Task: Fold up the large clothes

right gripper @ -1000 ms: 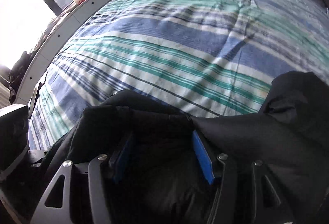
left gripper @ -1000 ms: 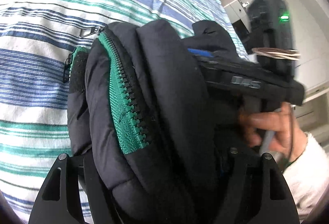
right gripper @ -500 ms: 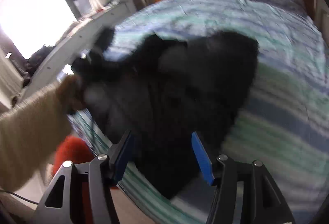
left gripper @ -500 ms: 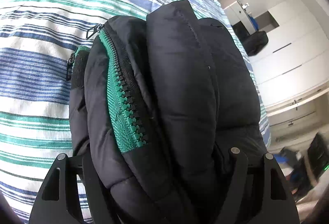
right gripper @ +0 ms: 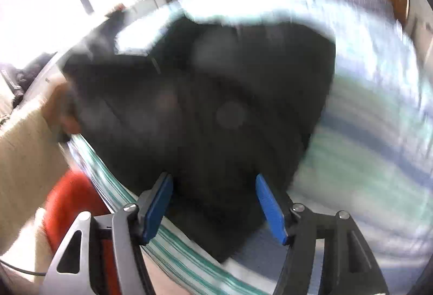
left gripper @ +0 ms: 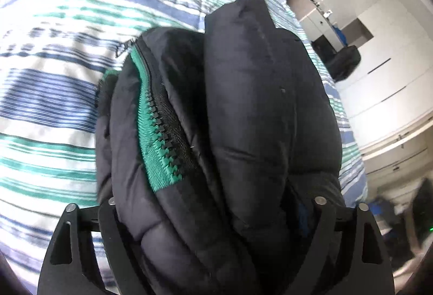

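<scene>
Currently the black puffer jacket (left gripper: 243,132), folded into a thick bundle with its green zipper (left gripper: 157,132) at 9 o'clock, lies on the striped bedspread (left gripper: 54,105). Left gripper (left gripper: 213,216) jaws are opening, bundle still filling the gap. Right gripper (right gripper: 213,203) jaws are opening, blue pads (right gripper: 270,208) clear of fabric, jacket at 12 o'clock.
</scene>
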Demonstrator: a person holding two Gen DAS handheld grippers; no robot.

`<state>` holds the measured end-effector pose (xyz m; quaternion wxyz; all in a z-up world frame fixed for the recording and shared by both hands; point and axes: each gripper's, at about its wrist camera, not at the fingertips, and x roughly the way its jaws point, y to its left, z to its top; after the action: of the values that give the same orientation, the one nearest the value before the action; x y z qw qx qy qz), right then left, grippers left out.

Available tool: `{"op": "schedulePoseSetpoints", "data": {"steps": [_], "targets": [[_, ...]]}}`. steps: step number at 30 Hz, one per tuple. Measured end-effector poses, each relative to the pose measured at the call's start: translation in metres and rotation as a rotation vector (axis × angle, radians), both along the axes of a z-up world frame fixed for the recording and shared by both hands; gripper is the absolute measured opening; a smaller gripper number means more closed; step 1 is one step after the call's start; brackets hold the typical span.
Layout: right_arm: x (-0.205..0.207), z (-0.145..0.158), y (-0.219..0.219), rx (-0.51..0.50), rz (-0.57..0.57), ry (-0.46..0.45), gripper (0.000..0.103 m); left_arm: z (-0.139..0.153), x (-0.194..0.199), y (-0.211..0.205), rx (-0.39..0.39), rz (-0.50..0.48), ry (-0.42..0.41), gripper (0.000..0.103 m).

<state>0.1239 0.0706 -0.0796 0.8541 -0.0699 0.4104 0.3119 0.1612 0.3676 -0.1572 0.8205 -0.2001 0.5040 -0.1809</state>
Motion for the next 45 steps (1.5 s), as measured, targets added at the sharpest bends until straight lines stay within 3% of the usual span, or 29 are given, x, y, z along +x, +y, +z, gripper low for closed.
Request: {"op": "schedulePoseSetpoints", "data": {"steps": [3, 6, 7, 8, 10, 12, 16, 22, 26, 30, 33, 35, 39, 42, 45], "targets": [[0.02, 0.022, 0.023, 0.106, 0.041, -0.043, 0.065, 0.018, -0.009, 0.006, 0.01, 0.014, -0.003, 0.088], [0.042, -0.001, 0.059, 0.124, 0.135, 0.042, 0.065, 0.033, -0.026, 0.035, -0.064, 0.066, -0.036, 0.091], [0.046, -0.02, 0.076, 0.105, 0.179, 0.104, 0.066, 0.034, -0.032, 0.05, -0.097, 0.103, -0.047, 0.095], [0.045, -0.029, 0.084, 0.077, 0.191, 0.099, 0.067, 0.032, -0.037, 0.065, -0.127, 0.129, -0.054, 0.097], [0.034, -0.041, 0.106, -0.017, 0.222, 0.007, 0.067, 0.02, -0.04, 0.084, -0.176, 0.132, -0.044, 0.097], [0.031, -0.043, 0.117, -0.054, 0.212, -0.008, 0.067, -0.005, -0.038, 0.101, -0.26, 0.133, -0.004, 0.097], [0.024, -0.043, 0.121, -0.088, 0.206, -0.023, 0.067, -0.047, -0.026, 0.109, -0.437, 0.085, 0.062, 0.097], [0.017, -0.051, 0.119, -0.098, 0.194, -0.036, 0.067, -0.054, 0.001, 0.089, -0.644, -0.074, -0.007, 0.102], [0.018, -0.052, 0.125, -0.108, 0.19, -0.042, 0.067, -0.052, 0.019, 0.071, -0.585, -0.168, 0.008, 0.102], [0.019, -0.057, 0.129, -0.147, 0.176, -0.07, 0.067, -0.036, 0.036, 0.024, -0.374, -0.269, 0.035, 0.102], [0.018, -0.06, 0.129, -0.158, 0.172, -0.078, 0.067, -0.039, 0.055, -0.005, -0.175, -0.306, 0.12, 0.103], [0.017, -0.058, 0.127, -0.144, 0.168, -0.07, 0.067, -0.044, 0.065, -0.008, -0.167, -0.297, 0.18, 0.103], [0.018, -0.033, 0.099, -0.03, 0.156, -0.005, 0.066, -0.043, 0.063, -0.008, -0.164, -0.276, 0.168, 0.103], [0.024, -0.006, 0.032, 0.161, 0.045, 0.025, 0.067, -0.049, 0.053, 0.004, -0.188, -0.258, 0.152, 0.103], [0.054, -0.015, -0.062, 0.297, -0.193, 0.103, 0.079, -0.05, 0.049, 0.007, -0.195, -0.244, 0.14, 0.103]]}}
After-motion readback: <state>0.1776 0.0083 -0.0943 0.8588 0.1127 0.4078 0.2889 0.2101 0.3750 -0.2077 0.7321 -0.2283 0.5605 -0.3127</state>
